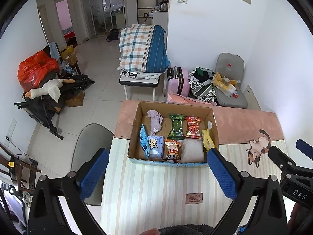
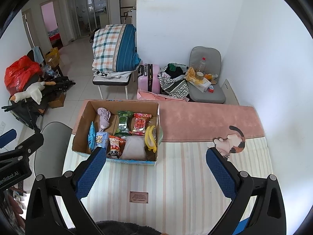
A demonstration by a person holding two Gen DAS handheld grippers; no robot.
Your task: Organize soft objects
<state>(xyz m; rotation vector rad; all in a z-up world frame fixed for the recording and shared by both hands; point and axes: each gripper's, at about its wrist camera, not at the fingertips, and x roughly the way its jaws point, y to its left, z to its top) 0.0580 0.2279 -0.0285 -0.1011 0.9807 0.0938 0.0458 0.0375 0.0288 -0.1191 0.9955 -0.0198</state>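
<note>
A cardboard box (image 1: 135, 125) (image 2: 80, 126) stands on the table mat. It holds a lilac cloth (image 1: 155, 119) (image 2: 103, 117), a green snack pack (image 1: 177, 126) (image 2: 122, 125), a red snack pack (image 1: 193, 127) (image 2: 141, 124), a blue tissue pack (image 1: 155, 146) (image 2: 100, 140), a panda snack bag (image 1: 172, 149) (image 2: 115, 145), a white soft pack (image 1: 192, 149) (image 2: 134, 147) and a yellow item (image 1: 207, 140) (image 2: 150, 138). My left gripper (image 1: 157, 171) is open and empty in front of the box. My right gripper (image 2: 156, 171) is open and empty to its right.
The striped table mat (image 1: 156, 192) (image 2: 176, 176) carries a cat picture (image 1: 258, 148) (image 2: 232, 141). A grey chair (image 1: 92, 137) (image 2: 52, 135) stands left of the table. Beyond are a bench with folded bedding (image 1: 140, 49), a pink suitcase (image 1: 181, 78) and a cluttered chair (image 1: 230, 82).
</note>
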